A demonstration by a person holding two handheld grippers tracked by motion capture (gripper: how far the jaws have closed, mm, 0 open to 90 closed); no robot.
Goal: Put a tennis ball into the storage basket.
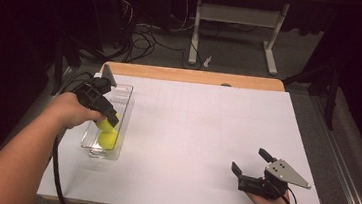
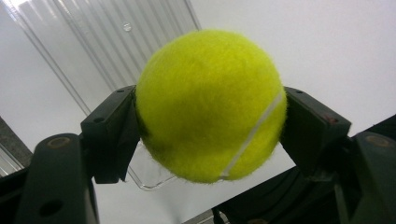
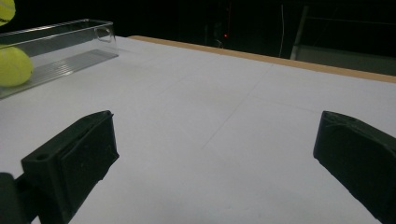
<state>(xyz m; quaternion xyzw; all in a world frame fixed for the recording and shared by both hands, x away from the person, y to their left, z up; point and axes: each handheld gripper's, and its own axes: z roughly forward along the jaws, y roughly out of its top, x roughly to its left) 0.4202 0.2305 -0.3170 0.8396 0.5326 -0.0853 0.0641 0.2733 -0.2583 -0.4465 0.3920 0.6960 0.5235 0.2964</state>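
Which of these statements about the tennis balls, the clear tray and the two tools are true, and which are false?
1. The left tool grips a tennis ball. True.
2. The right tool also holds a ball. False: its jaws stand open with nothing between them.
3. A second tennis ball lies in the clear plastic tray. True.
4. The tray stands at the table's right side. False: in the high view it stands at the left.

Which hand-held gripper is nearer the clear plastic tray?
Left. The left hand-held gripper hangs over the clear plastic tray, gripping a yellow tennis ball. The right hand-held gripper rests far across the white table.
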